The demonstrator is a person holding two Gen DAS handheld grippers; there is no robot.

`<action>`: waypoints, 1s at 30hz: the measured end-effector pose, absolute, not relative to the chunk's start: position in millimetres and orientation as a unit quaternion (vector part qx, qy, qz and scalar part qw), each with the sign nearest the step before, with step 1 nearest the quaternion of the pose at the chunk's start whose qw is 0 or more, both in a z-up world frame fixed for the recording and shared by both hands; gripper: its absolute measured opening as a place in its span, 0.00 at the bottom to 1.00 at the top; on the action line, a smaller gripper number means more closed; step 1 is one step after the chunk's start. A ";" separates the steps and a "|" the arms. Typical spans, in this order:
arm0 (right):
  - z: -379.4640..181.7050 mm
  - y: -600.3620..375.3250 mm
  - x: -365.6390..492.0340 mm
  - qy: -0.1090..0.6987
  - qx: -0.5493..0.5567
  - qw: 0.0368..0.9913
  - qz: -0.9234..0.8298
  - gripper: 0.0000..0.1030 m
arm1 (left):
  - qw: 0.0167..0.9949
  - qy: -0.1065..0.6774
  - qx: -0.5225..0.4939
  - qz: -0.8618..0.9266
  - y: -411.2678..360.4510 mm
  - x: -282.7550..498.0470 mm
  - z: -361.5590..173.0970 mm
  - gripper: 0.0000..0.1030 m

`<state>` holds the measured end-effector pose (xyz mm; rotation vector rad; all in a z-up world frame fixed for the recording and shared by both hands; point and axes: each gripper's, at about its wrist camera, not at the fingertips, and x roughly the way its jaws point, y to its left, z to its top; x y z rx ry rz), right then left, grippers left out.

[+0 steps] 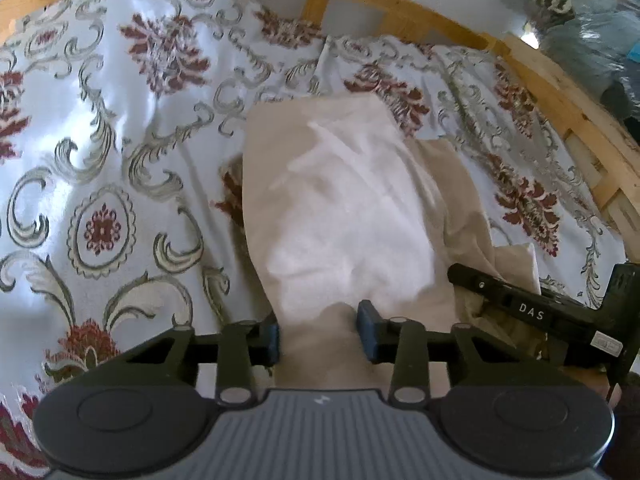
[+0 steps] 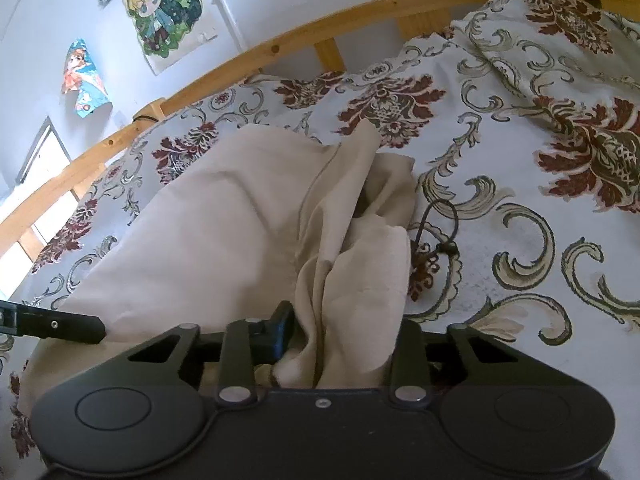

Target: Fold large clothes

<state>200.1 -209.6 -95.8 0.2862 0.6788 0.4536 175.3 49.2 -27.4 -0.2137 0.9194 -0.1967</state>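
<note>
A large beige garment [image 1: 340, 200] lies crumpled on the patterned bedspread [image 1: 120, 140]. My left gripper [image 1: 320, 334] is shut on a lifted fold of it, and the cloth fills the gap between the blue pads. In the right wrist view the same garment [image 2: 224, 220] spreads out to the left in loose folds. My right gripper [image 2: 344, 336] is shut on a bunched edge, which drapes over and hides its right finger. One black finger of the right gripper [image 1: 500, 300] shows at the garment's right edge. One finger of the left gripper [image 2: 60, 326] shows at its left edge.
A wooden bed rail [image 1: 400, 4] runs along the far side of the bed, in front of a wall with posters [image 2: 164, 4]. A black looped cord [image 2: 440, 232] lies on the bedspread just right of the garment. A pillow in the same pattern [image 2: 560, 40] sits far right. Bagged clothes [image 1: 580, 20] are piled beyond the rail.
</note>
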 end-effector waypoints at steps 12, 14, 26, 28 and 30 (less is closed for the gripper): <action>-47.7 -193.5 184.1 0.203 0.093 0.949 0.221 0.17 | 0.932 0.336 -0.012 -0.138 33.2 179.0 5.3 0.31; -39.1 -187.8 196.2 0.188 0.076 0.955 0.215 0.17 | 0.937 0.320 -0.010 -0.138 36.1 194.8 9.8 0.31; -69.8 -164.9 324.3 0.296 0.065 0.942 0.141 0.30 | 0.928 0.354 -0.063 -0.099 68.6 293.2 -49.3 0.41; -74.6 -171.3 322.0 0.296 0.067 0.943 0.136 0.41 | 0.928 0.354 -0.065 -0.098 68.7 289.6 -49.7 0.45; -77.3 -176.5 317.1 0.292 0.070 0.945 0.133 0.47 | 0.926 0.360 -0.060 -0.091 66.8 288.3 -48.3 0.48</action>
